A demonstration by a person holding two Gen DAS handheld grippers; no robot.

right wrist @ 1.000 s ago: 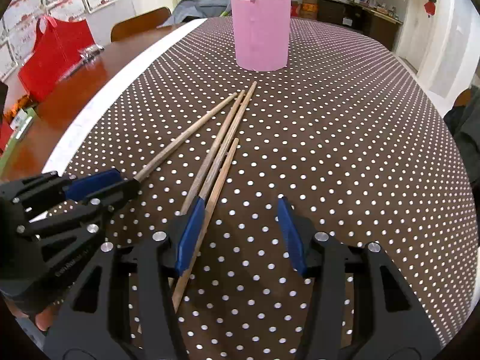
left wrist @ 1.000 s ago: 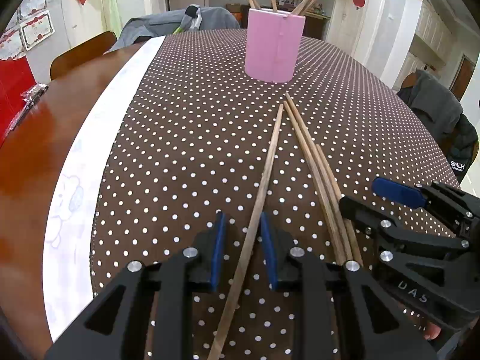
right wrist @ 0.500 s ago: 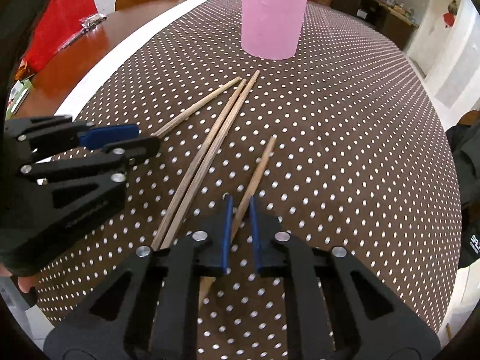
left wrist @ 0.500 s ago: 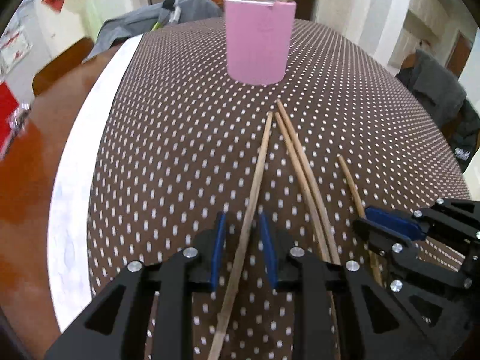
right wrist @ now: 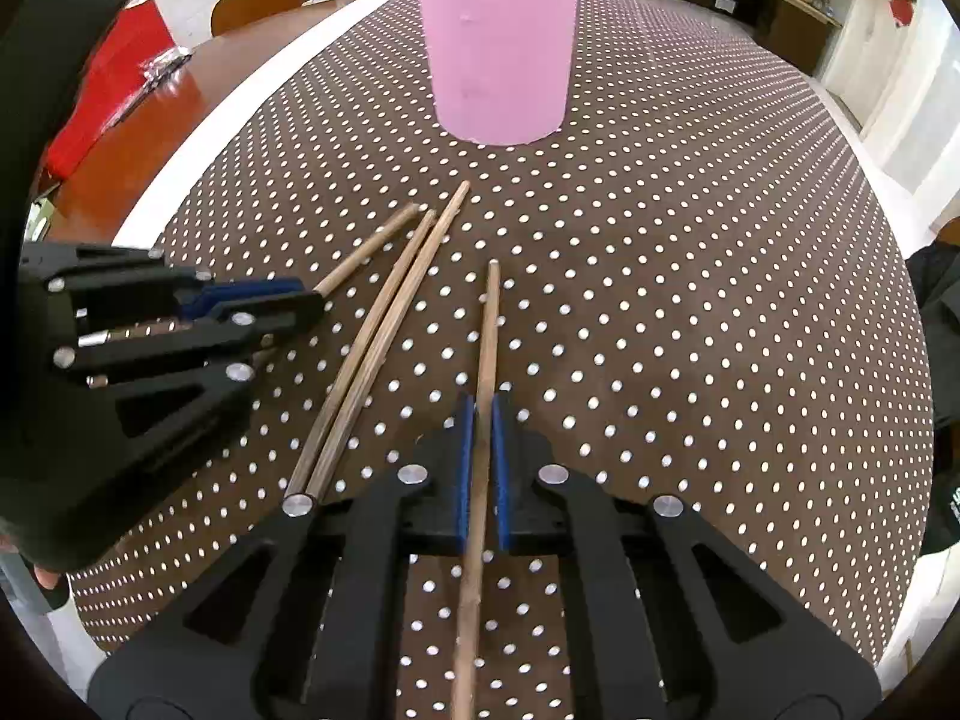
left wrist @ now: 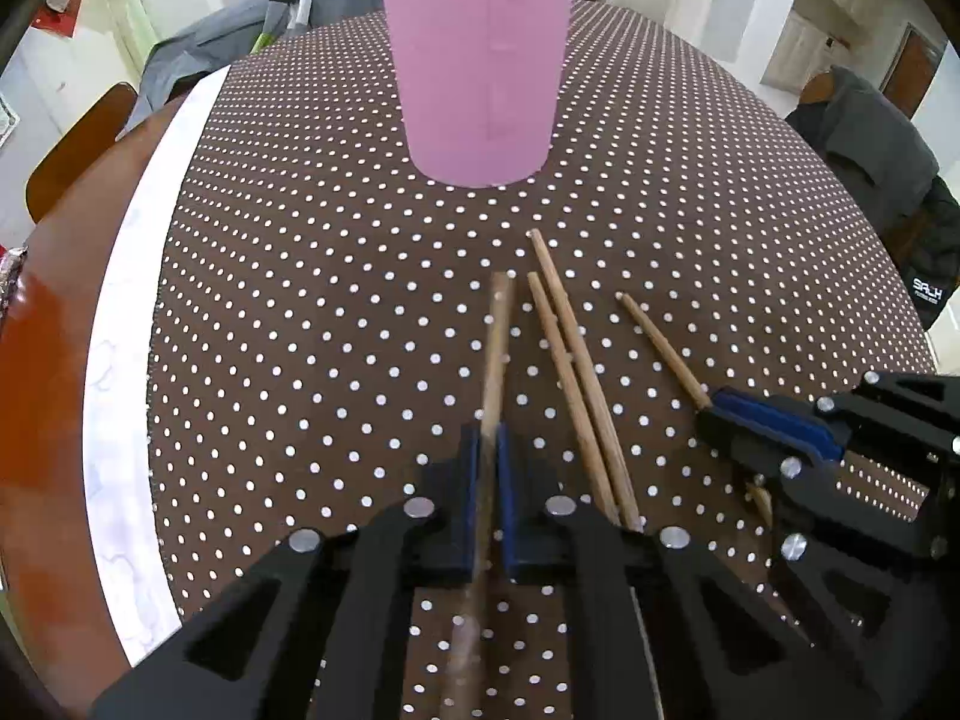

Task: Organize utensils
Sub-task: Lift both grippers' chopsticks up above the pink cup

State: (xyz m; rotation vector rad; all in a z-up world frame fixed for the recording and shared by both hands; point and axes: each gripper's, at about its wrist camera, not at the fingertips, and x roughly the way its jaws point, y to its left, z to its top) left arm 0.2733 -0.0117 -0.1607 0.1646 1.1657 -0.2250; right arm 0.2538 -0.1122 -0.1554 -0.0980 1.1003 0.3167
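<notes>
Both tongs angle steeply down over a table [left wrist: 288, 276] covered in brown polka-dot cloth. The left tongs [left wrist: 487, 468] are clamped on one chopstick [left wrist: 497, 354], their blue pads having just closed on it; its far end looks blurred and lifted. The right tongs [right wrist: 482, 432] are clamped on a second chopstick [right wrist: 489, 324], which points toward a pink cup [right wrist: 501, 42] further back on the table. Between the two tongs, a loose pair of chopsticks [right wrist: 384, 330] lies touching side by side on the cloth. More sticks stand in the cup, their tops cut off by the frame. The near ends of both held chopsticks vanish under the black tong bodies. A fingertip shows at the left edge of the right view.
</notes>
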